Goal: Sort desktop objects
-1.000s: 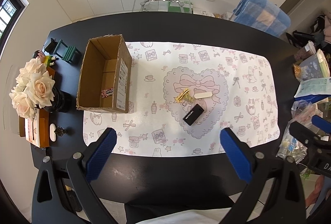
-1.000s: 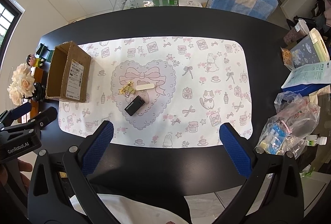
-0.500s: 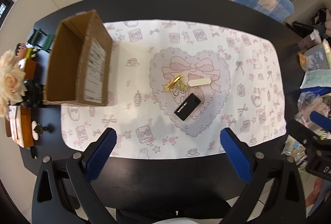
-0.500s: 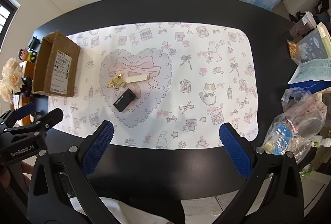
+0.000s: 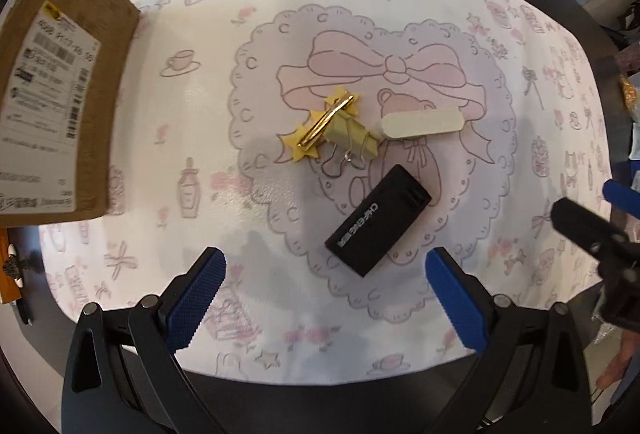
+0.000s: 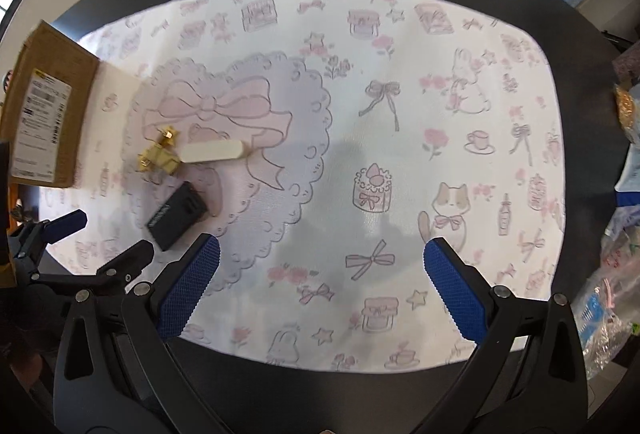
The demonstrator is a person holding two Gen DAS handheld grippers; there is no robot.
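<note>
Patterned mat [image 5: 400, 13] holds one black case [image 5: 378, 221], one clip [image 5: 352, 141].

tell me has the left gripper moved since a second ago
Yes. The left gripper has come down and forward toward the black card reader; the mat's printed heart now fills its view. Its jaws stay open.

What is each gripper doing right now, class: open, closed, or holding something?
Left gripper: open, holding nothing, above the black card reader.
Right gripper: open, holding nothing, over the patterned mat.
</note>
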